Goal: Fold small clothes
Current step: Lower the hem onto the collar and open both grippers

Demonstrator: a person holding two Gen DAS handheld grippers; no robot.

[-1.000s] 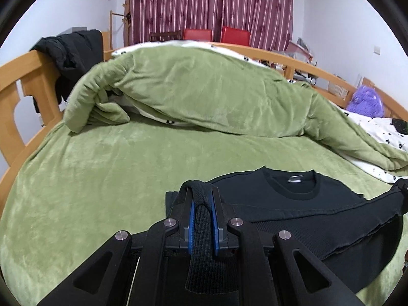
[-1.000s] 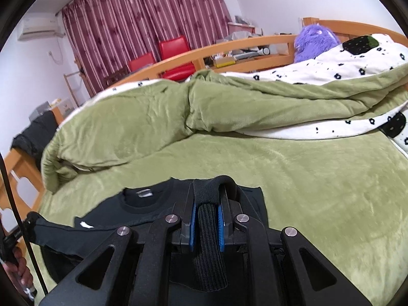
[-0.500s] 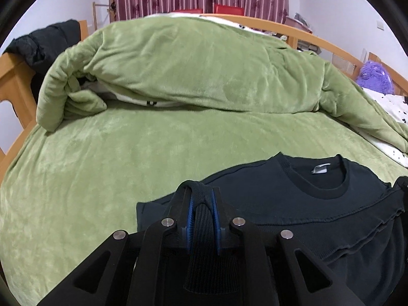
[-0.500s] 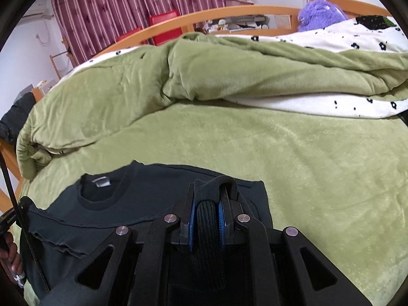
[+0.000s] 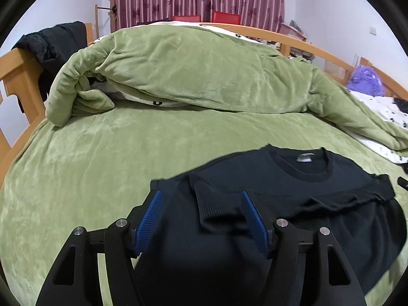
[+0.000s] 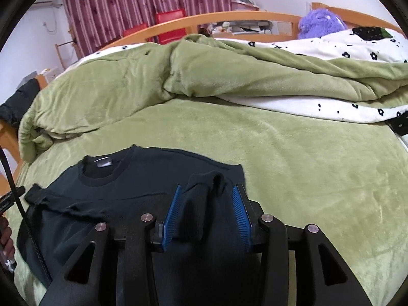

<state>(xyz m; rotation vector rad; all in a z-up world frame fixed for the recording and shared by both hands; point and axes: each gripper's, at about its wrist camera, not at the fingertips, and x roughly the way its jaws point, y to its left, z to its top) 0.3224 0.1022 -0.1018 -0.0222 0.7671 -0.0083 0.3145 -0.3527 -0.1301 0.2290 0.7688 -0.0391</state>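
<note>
A black sweater (image 5: 293, 186) is lying flat on the green bed cover (image 5: 114, 153), near the bed's near edge and roughly midway along it, its collar pointing toward the far side. The left tool (image 5: 201, 219) is hanging over the sweater's left sleeve end with its blue pads spread wide; a ribbed cuff (image 5: 214, 204) is sitting loose between the pads, touching neither that I can tell. The right tool (image 6: 206, 211) is standing likewise spread over the sweater's right side, with a bunched cuff (image 6: 204, 186) lying free in the gap.

Beyond the collar, a broad stretch of green cover is running bare up to the heaped green duvet (image 5: 191, 68), which is filling the far part of the bed from the left rail to the right. To the sweater's right, in the right wrist view, the cover is lying open toward the bed's right edge, where a white flower-print quilt (image 6: 357, 48) is spilling over. On the left, the wooden bed rail (image 5: 17, 76) is bounding the mattress, with a dark garment (image 5: 56, 40) draped over it. The sweater's lower hem is hidden beneath both tools.
</note>
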